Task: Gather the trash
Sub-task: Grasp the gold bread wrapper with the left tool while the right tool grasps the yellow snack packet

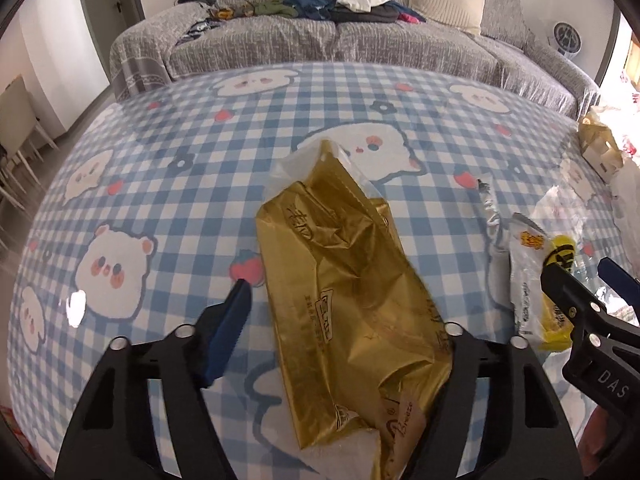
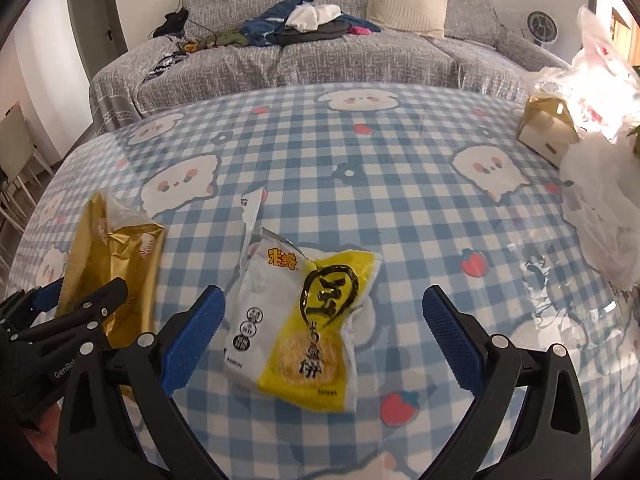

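Observation:
A crumpled gold snack bag point(image 1: 348, 280) lies on the blue checked tablecloth point(image 1: 168, 200) between the fingers of my left gripper point(image 1: 340, 312), which is open; its right finger is hidden behind the bag. The gold bag also shows at the left of the right wrist view point(image 2: 116, 256). A white and yellow rice-cracker wrapper point(image 2: 308, 320) lies flat between the open fingers of my right gripper point(image 2: 324, 320). The wrapper point(image 1: 536, 280) and the right gripper point(image 1: 580, 284) also show at the right of the left wrist view.
A small cardboard box point(image 2: 548, 128) and white plastic bags point(image 2: 600, 184) sit at the table's right edge. A grey sofa point(image 2: 320, 52) with clothes and a cushion stands behind the table. Chairs point(image 1: 20, 136) stand to the left.

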